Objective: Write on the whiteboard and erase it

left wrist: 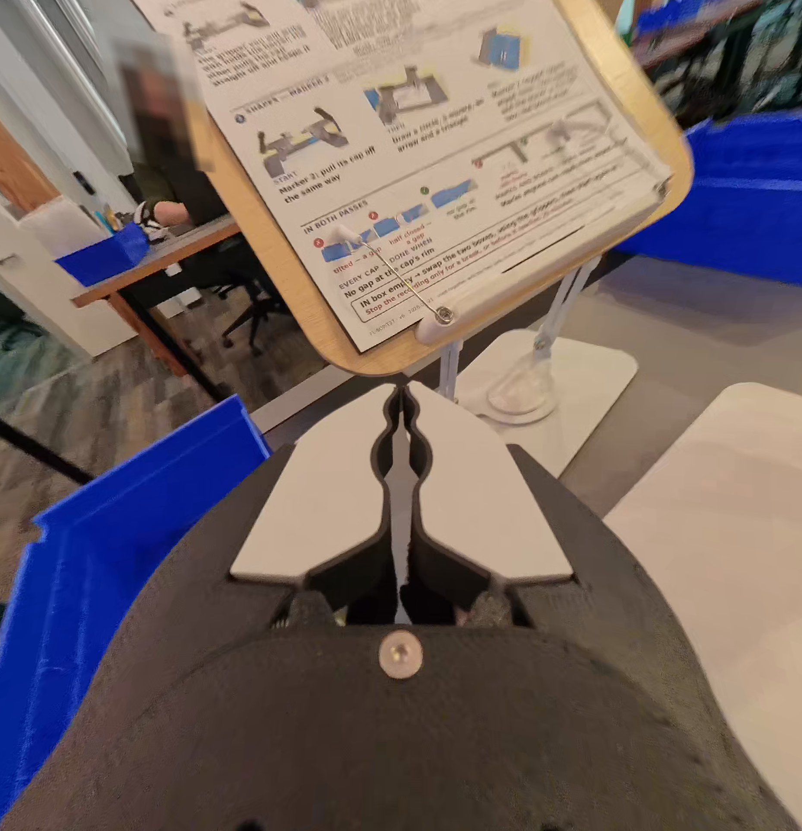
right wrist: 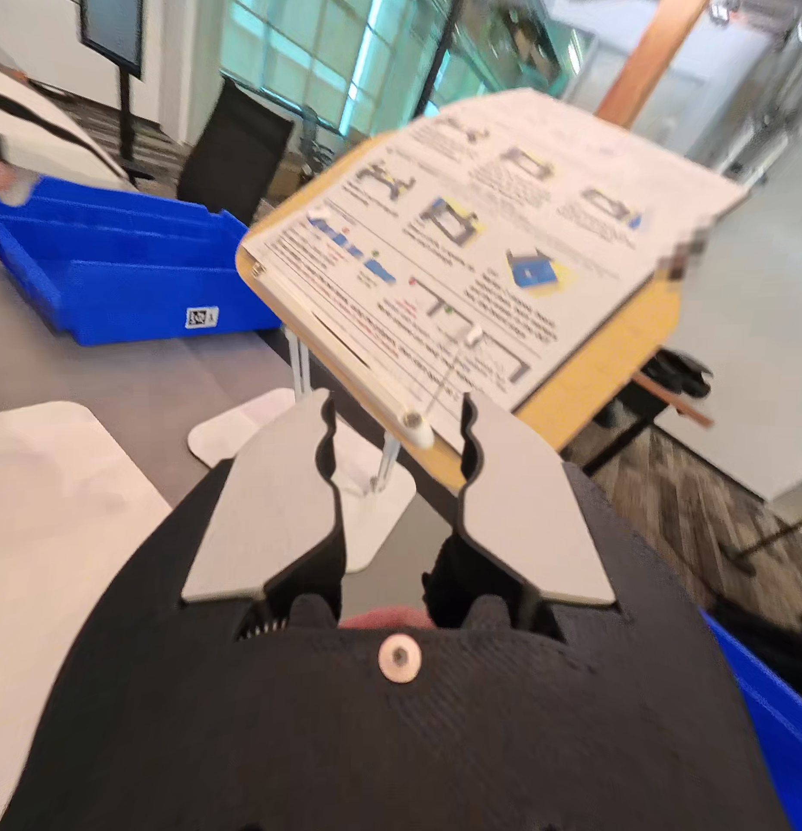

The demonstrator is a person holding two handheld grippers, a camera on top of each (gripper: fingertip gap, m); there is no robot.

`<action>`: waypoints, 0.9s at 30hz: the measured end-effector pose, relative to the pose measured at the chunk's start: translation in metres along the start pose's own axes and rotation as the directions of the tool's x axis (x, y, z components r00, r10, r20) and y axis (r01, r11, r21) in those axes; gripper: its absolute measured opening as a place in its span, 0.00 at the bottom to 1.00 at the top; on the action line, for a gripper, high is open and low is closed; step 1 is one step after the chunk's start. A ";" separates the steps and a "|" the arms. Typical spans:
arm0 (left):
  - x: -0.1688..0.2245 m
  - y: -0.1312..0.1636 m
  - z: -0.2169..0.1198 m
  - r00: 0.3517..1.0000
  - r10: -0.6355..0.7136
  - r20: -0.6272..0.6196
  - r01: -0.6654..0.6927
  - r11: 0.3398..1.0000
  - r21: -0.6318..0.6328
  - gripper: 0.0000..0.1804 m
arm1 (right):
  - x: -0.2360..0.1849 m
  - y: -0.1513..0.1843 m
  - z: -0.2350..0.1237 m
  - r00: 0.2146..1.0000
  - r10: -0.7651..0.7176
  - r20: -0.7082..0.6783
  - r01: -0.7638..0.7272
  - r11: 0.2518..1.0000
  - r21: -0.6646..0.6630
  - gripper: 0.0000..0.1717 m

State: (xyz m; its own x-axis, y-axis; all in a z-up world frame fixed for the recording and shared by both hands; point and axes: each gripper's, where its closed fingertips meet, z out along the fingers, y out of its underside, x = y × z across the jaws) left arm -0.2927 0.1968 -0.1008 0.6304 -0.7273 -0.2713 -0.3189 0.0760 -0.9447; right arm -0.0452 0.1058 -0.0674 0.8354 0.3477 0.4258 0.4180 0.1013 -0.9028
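Note:
My left gripper point(left wrist: 401, 392) is shut, its fingertips meet, and nothing is between them. It hangs above the grey table, in front of a wooden stand point(left wrist: 273, 252) that holds a printed sheet. My right gripper point(right wrist: 397, 400) is open and empty; the same stand point(right wrist: 615, 359) shows behind its fingers. A flat white board point(left wrist: 727, 562) lies on the table to the right of my left gripper. It also shows in the right wrist view point(right wrist: 52, 517), to the left of my right gripper. No marker or eraser is in view.
The stand's white base point(left wrist: 583, 373) rests on the grey table point(right wrist: 133, 382). A blue bin point(left wrist: 120, 562) sits close to my left gripper's left side. Another blue bin point(right wrist: 120, 270) stands at the far left, and a blue edge point(right wrist: 777, 719) lies at the lower right. The gap from one gripper's tips to the other's is roughly 25 cm.

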 end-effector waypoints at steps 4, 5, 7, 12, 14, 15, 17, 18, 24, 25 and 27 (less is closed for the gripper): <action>0.023 0.016 0.035 0.980 0.198 0.010 -0.194 0.967 -0.165 0.00 | -0.030 -0.022 0.016 0.991 0.061 0.120 -0.082 0.981 0.178 0.09; 0.031 0.017 0.039 0.978 0.207 0.006 -0.204 0.967 -0.153 0.00 | -0.037 -0.019 0.019 0.988 0.082 0.130 -0.105 0.978 0.180 0.07; 0.044 0.026 0.042 0.977 0.212 -0.025 -0.213 0.964 -0.160 0.00 | -0.054 -0.003 0.028 0.989 0.042 0.141 -0.062 0.989 0.136 0.02; 0.038 0.045 0.042 0.990 0.133 -0.043 -0.138 0.972 -0.191 0.00 | -0.066 0.030 0.036 0.992 0.012 0.122 -0.018 0.999 0.045 0.01; 0.038 0.045 0.040 0.991 0.123 -0.060 -0.132 0.974 -0.183 0.04 | -0.060 0.042 0.037 0.996 0.012 0.084 -0.013 1.000 0.015 0.08; 0.040 0.046 0.039 0.990 0.122 -0.074 -0.134 0.973 -0.189 0.08 | -0.057 0.050 0.038 0.997 0.006 0.071 -0.005 1.000 -0.013 0.14; 0.048 0.052 0.043 0.988 0.111 -0.106 -0.131 0.969 -0.209 0.16 | -0.052 0.071 0.044 0.998 -0.034 0.055 0.039 0.995 -0.092 0.25; 0.057 0.056 0.047 0.987 0.093 -0.128 -0.118 0.971 -0.206 0.18 | -0.049 0.079 0.046 0.998 -0.044 0.044 0.048 0.993 -0.109 0.28; 0.091 0.078 0.059 0.971 -0.015 -0.240 -0.044 0.970 -0.238 0.25 | -0.049 0.108 0.051 0.997 -0.007 0.071 0.019 0.985 -0.172 0.30; 0.090 0.081 0.060 0.969 -0.032 -0.243 -0.032 0.967 -0.254 0.25 | -0.047 0.110 0.051 0.998 -0.018 0.060 0.028 0.985 -0.169 0.30; 0.087 0.086 0.062 0.969 -0.054 -0.241 -0.010 0.966 -0.259 0.21 | -0.044 0.115 0.051 0.998 -0.026 0.054 0.036 0.982 -0.188 0.28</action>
State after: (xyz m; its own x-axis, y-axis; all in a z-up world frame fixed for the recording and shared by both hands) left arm -0.2216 0.1821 -0.2173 0.4575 -0.8733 -0.1673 -0.4977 -0.0956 -0.8620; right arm -0.0527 0.1500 -0.1930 0.8037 0.3945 0.4455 0.5074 -0.0632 -0.8594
